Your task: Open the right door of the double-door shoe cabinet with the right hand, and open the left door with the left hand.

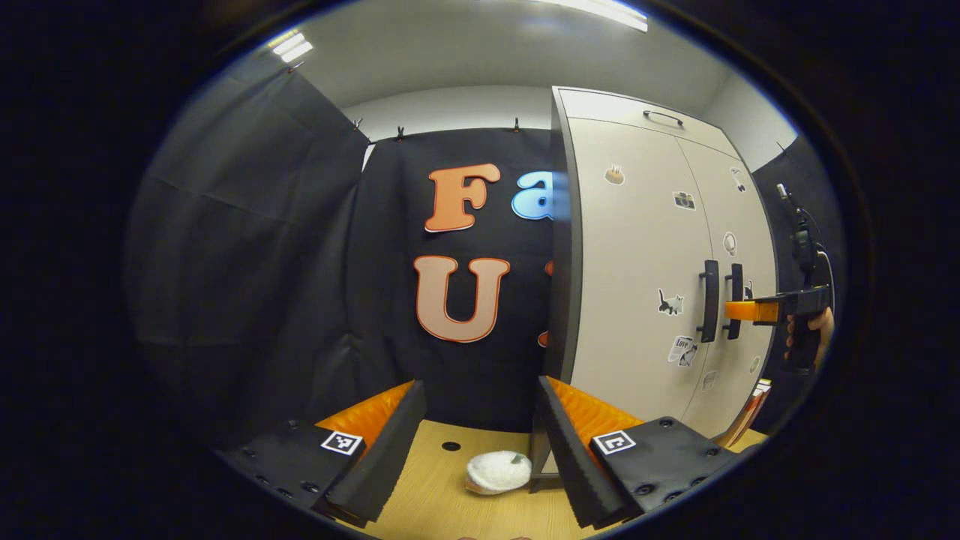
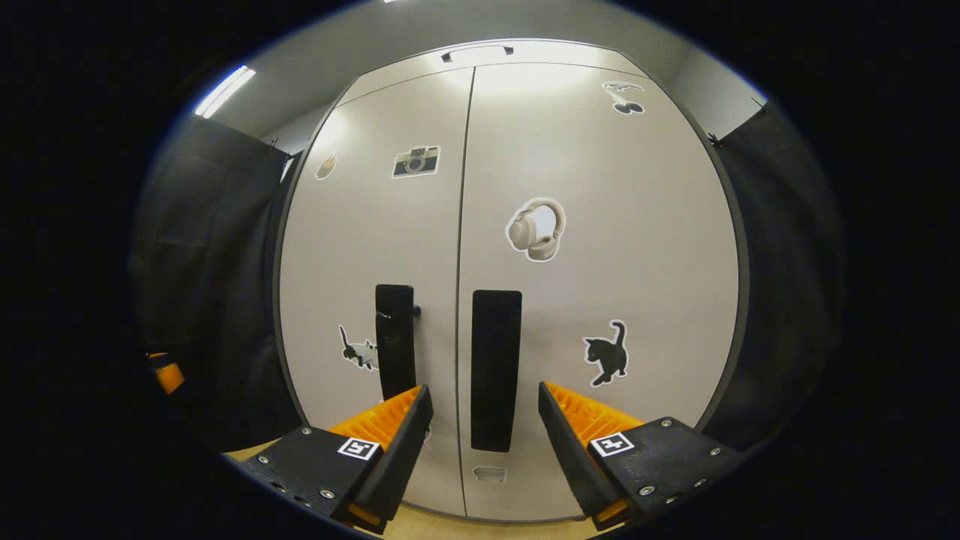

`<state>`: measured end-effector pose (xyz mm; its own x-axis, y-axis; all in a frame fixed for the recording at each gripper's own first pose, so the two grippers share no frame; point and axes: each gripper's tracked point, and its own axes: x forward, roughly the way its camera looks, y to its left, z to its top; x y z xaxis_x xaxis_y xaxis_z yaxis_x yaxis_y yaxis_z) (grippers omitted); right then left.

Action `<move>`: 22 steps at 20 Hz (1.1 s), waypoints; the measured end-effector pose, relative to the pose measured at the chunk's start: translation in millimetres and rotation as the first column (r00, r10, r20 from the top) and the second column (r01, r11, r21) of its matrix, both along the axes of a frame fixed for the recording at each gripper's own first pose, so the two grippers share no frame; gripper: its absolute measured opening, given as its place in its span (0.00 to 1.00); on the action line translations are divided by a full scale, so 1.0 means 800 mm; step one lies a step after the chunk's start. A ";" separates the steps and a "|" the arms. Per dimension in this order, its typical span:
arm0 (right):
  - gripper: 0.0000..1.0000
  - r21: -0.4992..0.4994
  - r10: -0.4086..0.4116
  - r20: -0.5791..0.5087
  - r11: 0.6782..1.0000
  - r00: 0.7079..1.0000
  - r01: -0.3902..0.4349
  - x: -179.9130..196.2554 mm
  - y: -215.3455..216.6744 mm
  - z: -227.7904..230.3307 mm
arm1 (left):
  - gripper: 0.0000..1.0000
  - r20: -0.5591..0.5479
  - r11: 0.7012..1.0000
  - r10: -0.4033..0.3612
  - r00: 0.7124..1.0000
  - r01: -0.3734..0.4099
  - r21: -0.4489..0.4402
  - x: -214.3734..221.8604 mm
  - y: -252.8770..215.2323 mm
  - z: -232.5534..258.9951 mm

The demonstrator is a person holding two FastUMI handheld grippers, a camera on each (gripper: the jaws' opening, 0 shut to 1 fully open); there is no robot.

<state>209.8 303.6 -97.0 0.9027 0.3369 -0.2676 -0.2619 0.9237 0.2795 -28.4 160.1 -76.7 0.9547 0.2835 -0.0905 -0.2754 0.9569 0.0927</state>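
Observation:
The pale double-door shoe cabinet [image 2: 585, 187] faces me in the right gripper view, both doors closed. Its right door handle [image 2: 495, 367] is a black vertical bar standing between the spread fingers of my open right gripper [image 2: 484, 431]; the fingers do not press on it. The left door handle [image 2: 395, 341] is just beyond the left finger. In the left gripper view the cabinet [image 1: 637, 247] stands off to the right at an angle. My left gripper [image 1: 480, 442] is open and empty, well short of the handles [image 1: 709, 300]. The right gripper [image 1: 739, 310] reaches the handles there, held by a hand [image 1: 821, 330].
A white rounded object [image 1: 496, 471] lies on the wooden surface [image 1: 442, 495] by the cabinet's near corner, just ahead of my left gripper. Black cloth walls stand behind and beside the cabinet. Stickers dot both doors. Some flat items [image 1: 754, 409] lean at the cabinet's far side.

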 end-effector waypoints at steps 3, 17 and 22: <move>0.79 -0.003 -0.034 0.003 0.999 0.999 0.034 0.013 0.000 0.002 | 0.98 -0.003 1.000 -0.009 1.000 0.009 0.007 -0.004 0.001 -0.004; 0.41 0.002 -0.148 -0.072 0.989 0.986 0.148 0.031 -0.004 -0.012 | 0.94 0.008 0.998 0.047 0.999 -0.047 0.049 -0.021 0.030 0.006; 0.25 0.015 -0.138 -0.082 0.990 0.987 0.139 0.030 -0.004 -0.013 | 0.94 0.011 0.996 0.056 0.998 -0.057 0.065 -0.037 0.032 0.018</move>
<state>233.9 300.4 -107.1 0.9169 0.2164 -0.3355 -0.1078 0.9433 0.3139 -58.2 185.5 -62.5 0.9377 0.3420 -0.0613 -0.3299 0.9318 0.1515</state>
